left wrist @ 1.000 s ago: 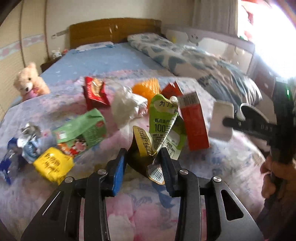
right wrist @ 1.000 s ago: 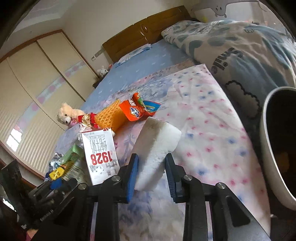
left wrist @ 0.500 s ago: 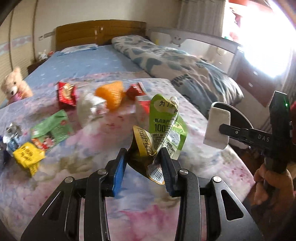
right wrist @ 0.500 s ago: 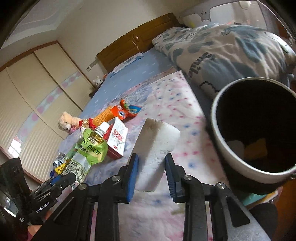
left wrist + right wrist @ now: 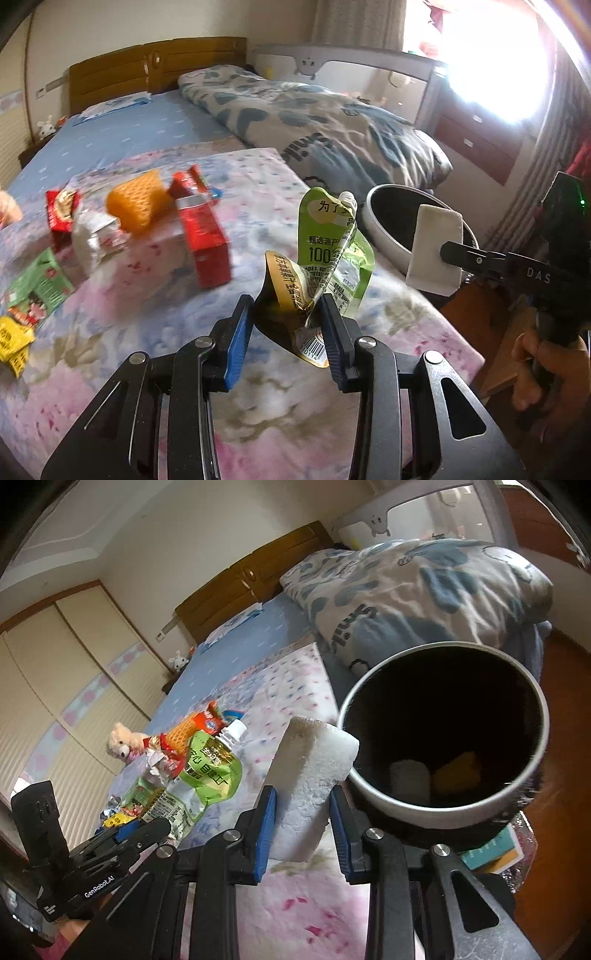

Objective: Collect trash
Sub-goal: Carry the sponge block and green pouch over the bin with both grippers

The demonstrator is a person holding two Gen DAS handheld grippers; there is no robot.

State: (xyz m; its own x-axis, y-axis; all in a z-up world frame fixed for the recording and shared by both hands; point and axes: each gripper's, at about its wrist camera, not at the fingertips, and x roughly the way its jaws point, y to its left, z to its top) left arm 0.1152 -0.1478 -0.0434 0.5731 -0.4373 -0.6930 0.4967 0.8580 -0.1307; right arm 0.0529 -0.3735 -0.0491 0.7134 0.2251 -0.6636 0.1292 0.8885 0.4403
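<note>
My left gripper (image 5: 286, 319) is shut on a crumpled green drink pouch (image 5: 332, 247) with a white spout, held above the flowered bedspread; the same pouch (image 5: 207, 775) shows at the left of the right wrist view. My right gripper (image 5: 303, 805) is shut on a white foam block (image 5: 314, 771), seen also as the foam block (image 5: 436, 251) at the right of the left wrist view. Just beyond the block stands a round trash bin (image 5: 443, 812) with a pale rim and dark inside, holding a white piece and a yellow piece. The bin (image 5: 384, 229) sits beside the bed's edge.
More litter lies on the bedspread: a red carton (image 5: 207, 243), an orange wrapper (image 5: 136, 203), a red packet (image 5: 59, 214), a white crumpled bag (image 5: 92, 236), a green carton (image 5: 37, 284), a yellow packet (image 5: 11, 343). A rolled duvet (image 5: 332, 136) lies behind. A hand (image 5: 543, 373) holds the right gripper.
Both grippers have swung rightward across the bed toward the bin, each keeping its load. The bin now fills the right wrist view, and the litter has slid left in the left wrist view.
</note>
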